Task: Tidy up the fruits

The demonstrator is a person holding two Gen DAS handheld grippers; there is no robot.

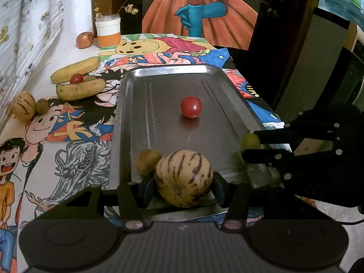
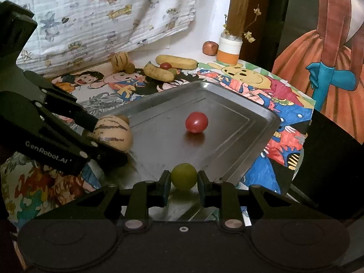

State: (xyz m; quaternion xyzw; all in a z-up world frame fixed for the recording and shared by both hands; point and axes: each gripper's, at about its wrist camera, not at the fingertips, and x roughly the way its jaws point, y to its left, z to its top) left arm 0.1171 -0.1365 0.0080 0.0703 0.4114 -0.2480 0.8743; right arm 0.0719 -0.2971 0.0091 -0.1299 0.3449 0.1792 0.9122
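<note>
My left gripper (image 1: 183, 190) is shut on a cream melon with brown stripes (image 1: 183, 177), held low over the near end of the metal tray (image 1: 136, 113). A small brown fruit (image 1: 147, 161) lies on the tray just left of the melon. A red tomato (image 1: 191, 106) sits in the tray's middle. My right gripper (image 2: 183, 183) is shut on a green grape (image 2: 183, 175) over the tray's near edge (image 2: 261, 136). In the right wrist view the left gripper (image 2: 109, 140) with the melon (image 2: 113, 133) is at the left, and the tomato (image 2: 196, 122) lies ahead.
Left of the tray, on the cartoon-print cloth, lie two bananas (image 1: 77, 68) with a small red tomato (image 1: 76, 78) between them, a second striped melon (image 1: 24, 105) and a small brownish fruit (image 1: 42, 105). A reddish fruit (image 1: 84, 40) and an orange-and-white jar (image 1: 108, 30) stand at the back.
</note>
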